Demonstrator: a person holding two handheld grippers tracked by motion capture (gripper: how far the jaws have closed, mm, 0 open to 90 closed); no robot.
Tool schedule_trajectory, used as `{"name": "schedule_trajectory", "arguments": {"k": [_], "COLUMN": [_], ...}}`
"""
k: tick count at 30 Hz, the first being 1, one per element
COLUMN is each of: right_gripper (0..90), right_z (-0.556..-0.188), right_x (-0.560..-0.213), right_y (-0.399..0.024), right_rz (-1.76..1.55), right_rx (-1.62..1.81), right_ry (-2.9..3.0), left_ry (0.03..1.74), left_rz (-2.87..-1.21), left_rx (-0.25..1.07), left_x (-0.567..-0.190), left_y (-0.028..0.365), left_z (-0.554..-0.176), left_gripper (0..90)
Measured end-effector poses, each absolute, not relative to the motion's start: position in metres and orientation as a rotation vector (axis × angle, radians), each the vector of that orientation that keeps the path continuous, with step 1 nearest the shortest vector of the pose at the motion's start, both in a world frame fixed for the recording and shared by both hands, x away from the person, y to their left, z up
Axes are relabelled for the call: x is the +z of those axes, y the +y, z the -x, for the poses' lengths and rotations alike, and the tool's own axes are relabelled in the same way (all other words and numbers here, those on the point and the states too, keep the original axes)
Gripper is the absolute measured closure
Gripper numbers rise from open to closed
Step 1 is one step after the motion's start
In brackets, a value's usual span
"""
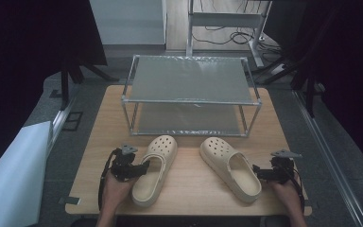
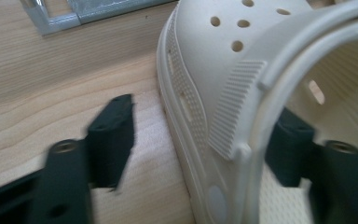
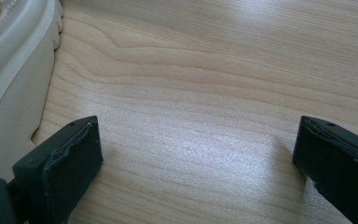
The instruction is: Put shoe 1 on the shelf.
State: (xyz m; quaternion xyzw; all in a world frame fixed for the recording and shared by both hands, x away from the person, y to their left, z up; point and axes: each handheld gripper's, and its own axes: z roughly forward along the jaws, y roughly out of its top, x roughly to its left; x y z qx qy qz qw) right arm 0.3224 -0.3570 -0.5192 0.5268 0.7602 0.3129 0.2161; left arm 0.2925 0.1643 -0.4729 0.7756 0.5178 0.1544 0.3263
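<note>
Both clogs are lying on the bench in front of the empty rack [image 1: 191,99]. I am straddling the left clog's [image 1: 155,168] side wall with the left gripper [image 1: 131,169], jaws open; the right gripper [image 1: 269,173] is waiting wide open beside the right clog [image 1: 229,168]. Nothing seems shelved yet, I judge.

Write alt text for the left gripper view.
A cream perforated clog lies on a wooden table, its side wall between the open black jaws of the left tool: one jaw outside on the wood, one inside the shoe opening. A metal rack corner shows at the top left.
</note>
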Motion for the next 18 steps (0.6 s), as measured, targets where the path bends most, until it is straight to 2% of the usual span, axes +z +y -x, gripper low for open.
{"name": "schedule_trajectory", "arguments": {"k": [1,5,7,18], "right_gripper": [0.9,0.8,0.9,0.9], "right_z": [-0.322,-0.322,-0.322,-0.322], "right_x": [-0.519,-0.519,-0.519,-0.519], "right_y": [-0.357,-0.357,-0.357,-0.357], "right_rz": [-1.460,-1.461,-1.460,-1.460], "right_rx": [0.867,0.867,0.867,0.867], "right_ry": [2.107,2.107,2.107,2.107], "left_ry": [1.343,1.348,1.382,1.431], "left_rz": [-2.034,-2.026,-2.024,-1.921], "left_rx": [0.392,0.374,0.402,0.304], "left_x": [-0.473,-0.471,-0.468,-0.464], "left_y": [0.163,0.163,0.166,0.187], "left_z": [-0.293,-0.293,-0.295,-0.304], "left_gripper": [42.2,66.8,72.4,75.7]}}
